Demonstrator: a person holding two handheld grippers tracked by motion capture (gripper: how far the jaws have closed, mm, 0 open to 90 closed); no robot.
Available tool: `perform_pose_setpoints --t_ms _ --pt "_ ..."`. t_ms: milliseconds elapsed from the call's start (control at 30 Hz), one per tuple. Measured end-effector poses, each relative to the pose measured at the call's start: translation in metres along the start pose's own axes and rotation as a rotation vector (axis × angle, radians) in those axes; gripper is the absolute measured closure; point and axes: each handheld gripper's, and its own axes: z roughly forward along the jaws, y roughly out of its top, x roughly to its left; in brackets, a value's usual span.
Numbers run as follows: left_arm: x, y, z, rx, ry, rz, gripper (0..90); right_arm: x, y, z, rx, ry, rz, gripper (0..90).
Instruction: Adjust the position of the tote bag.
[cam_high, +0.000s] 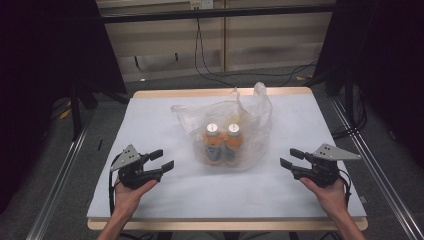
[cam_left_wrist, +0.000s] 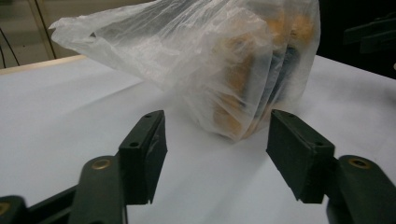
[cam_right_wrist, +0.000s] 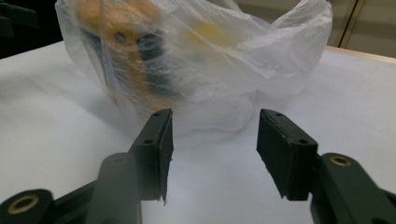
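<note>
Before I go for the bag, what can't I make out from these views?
- Bottle labels: high view, too small and veiled by the plastic bag.
- Bottles' shape: left gripper view, blurred orange and dark patches behind crinkled film.
- Bag top: both gripper views, cut off by the upper edge.
- Bag handles or opening: high view, lost in crumpled folds.

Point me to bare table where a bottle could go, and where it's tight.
Free: the near strip between the left gripper and right gripper, in front of the plastic bag; also the far-left and far-right corners of the table beside the bag. Crowded: the middle, where the bag with two bottles sits.
</note>
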Motion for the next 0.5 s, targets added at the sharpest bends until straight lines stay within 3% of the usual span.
perform_pose_setpoints --t_ms 233,500 --pt "0.005 0.010 0.018 0.027 -0.001 0.005 46.3 -0.013 0.016 0.016 0.007 0.009 0.005 52.0" --pt "0.014 0.018 0.030 0.016 -0.015 -0.005 53.0 -0.023 0.030 0.035 0.021 -0.010 0.007 58.3"
